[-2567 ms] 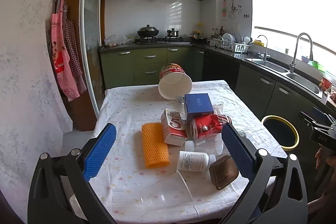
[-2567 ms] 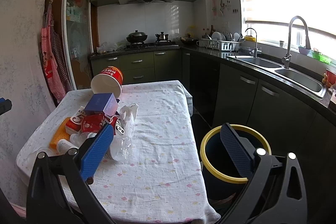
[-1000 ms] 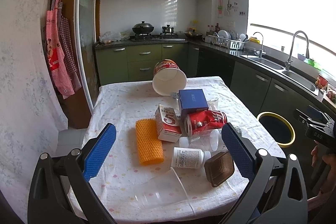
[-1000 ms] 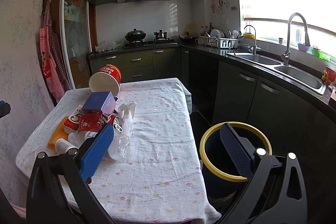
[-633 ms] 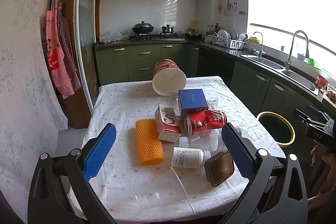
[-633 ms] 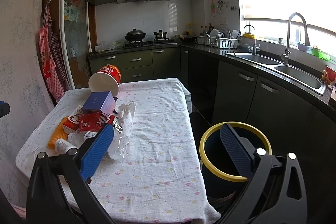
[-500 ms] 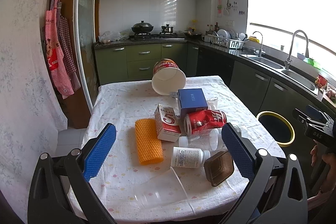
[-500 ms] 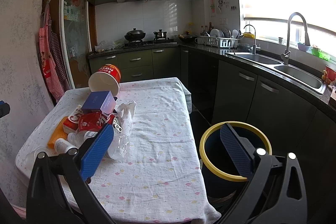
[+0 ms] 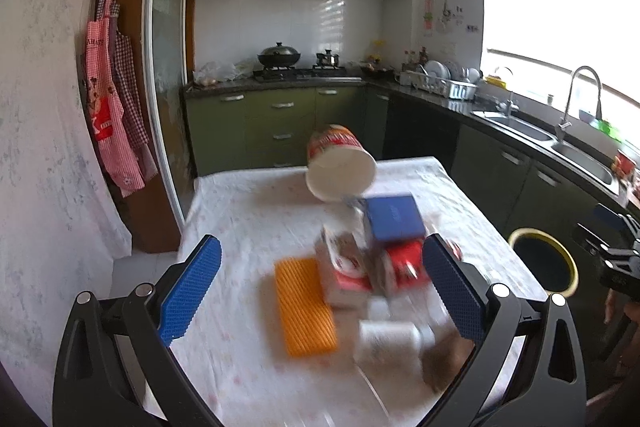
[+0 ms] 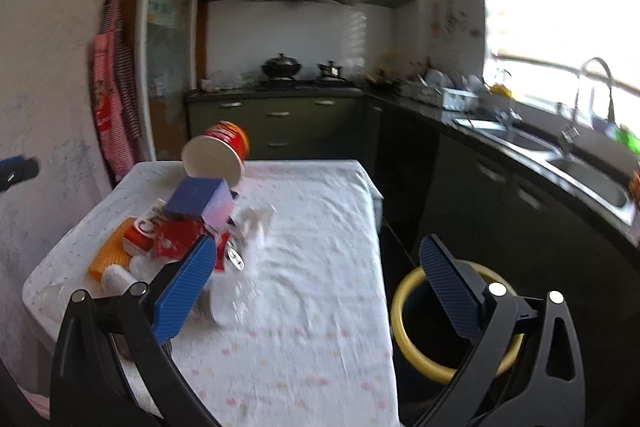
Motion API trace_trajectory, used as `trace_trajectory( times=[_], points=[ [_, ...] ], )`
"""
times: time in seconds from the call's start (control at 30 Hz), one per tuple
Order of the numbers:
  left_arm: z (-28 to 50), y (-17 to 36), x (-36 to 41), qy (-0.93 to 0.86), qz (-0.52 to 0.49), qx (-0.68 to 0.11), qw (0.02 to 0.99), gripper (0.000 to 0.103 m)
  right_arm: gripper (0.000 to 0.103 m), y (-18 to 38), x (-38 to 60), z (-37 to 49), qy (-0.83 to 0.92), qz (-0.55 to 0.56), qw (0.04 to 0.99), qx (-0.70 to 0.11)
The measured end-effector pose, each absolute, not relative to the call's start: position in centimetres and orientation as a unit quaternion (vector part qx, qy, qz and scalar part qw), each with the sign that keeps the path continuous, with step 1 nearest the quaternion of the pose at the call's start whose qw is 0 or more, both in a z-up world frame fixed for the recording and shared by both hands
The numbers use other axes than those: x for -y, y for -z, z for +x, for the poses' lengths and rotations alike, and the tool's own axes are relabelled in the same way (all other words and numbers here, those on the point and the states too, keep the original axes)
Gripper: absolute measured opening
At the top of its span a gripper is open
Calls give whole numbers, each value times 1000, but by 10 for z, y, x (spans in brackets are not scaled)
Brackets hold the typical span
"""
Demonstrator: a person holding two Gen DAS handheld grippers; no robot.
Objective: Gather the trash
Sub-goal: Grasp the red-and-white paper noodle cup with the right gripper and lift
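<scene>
1. Trash pile on the cloth-covered table [image 10: 320,227]: ribbed orange sponge [image 9: 305,311], blue box [image 9: 394,217], crushed red can [image 9: 404,265], tipped paper bucket [image 9: 340,167], white bottle [image 9: 388,341].
2. Left gripper [image 9: 320,303] spread wide, empty, above the pile.
3. Right gripper [image 10: 316,291] spread, empty.
4. Round yellow-rimmed bin [image 10: 404,311] beside the table.

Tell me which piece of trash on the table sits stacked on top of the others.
The dark blue cardboard box: it rests atop the crushed red can; the rest lie lower.
</scene>
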State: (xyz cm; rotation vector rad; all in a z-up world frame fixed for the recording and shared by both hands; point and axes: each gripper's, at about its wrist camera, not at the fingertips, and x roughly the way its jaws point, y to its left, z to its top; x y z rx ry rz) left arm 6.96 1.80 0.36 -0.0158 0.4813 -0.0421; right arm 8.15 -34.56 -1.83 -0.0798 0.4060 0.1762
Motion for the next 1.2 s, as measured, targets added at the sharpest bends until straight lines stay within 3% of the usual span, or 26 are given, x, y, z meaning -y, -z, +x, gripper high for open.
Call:
trace_trajectory(
  times=[0.27, 0.53, 0.9, 1.03, 1.2],
  points=[
    [173, 5, -43, 2, 2, -238, 971, 99, 97, -7, 294, 171, -160, -94, 961, -205],
    [271, 37, -69, -16, -16, -248, 969, 99, 93, 6, 224, 279, -224, -173, 929, -239],
    [307, 74, -95, -19, -46, -253, 966, 99, 65, 57, 169, 378, -247, -240, 888, -306],
    [308, 81, -95, -6, -53, -263, 963, 99, 61, 70, 160, 399, -241, -242, 886, -315],
    [307, 85, -89, -4, -42, -265, 963, 99, 29, 73, 153, 416, -234, -221, 893, -316]
  ],
)
